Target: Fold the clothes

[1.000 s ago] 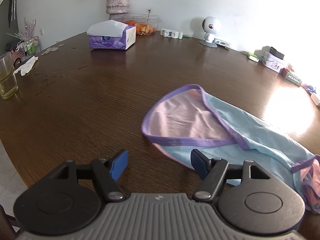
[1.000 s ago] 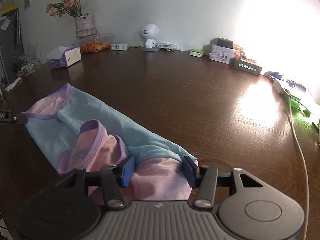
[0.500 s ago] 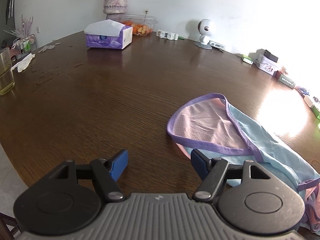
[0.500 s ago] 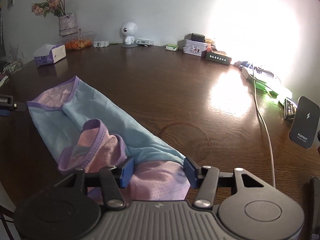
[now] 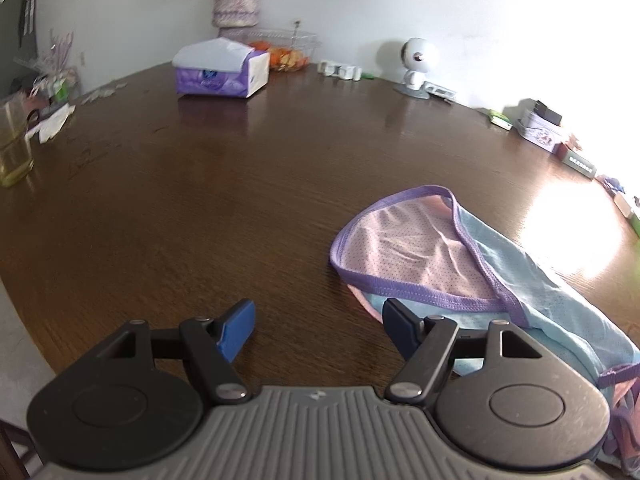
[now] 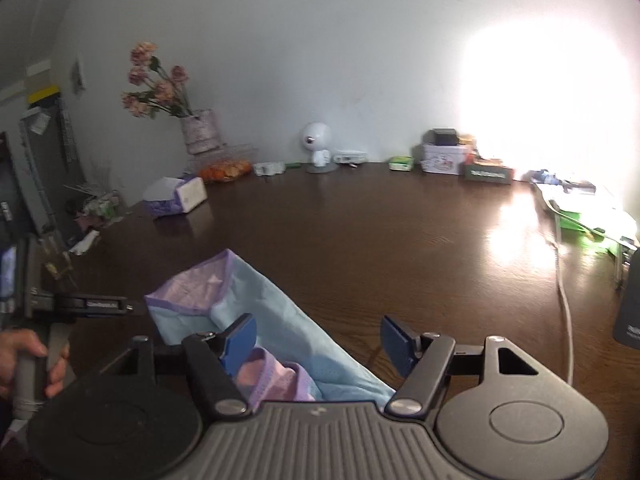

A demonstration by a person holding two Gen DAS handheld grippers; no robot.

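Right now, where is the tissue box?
In the left wrist view, the tissue box sits at the far left of the table, beside the fruit bowl and below the vase.

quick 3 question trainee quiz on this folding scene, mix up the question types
1. True or false: the light blue and pink garment with purple trim lies on the dark wooden table.
2. What lies between the pads of the left hand-held gripper? A) garment B) bare table C) tissue
3. Fill in: the purple tissue box stands near the table's ____ edge.

Key: 1 true; 2 B; 3 far. The right hand-held gripper is opening, clear above the garment.
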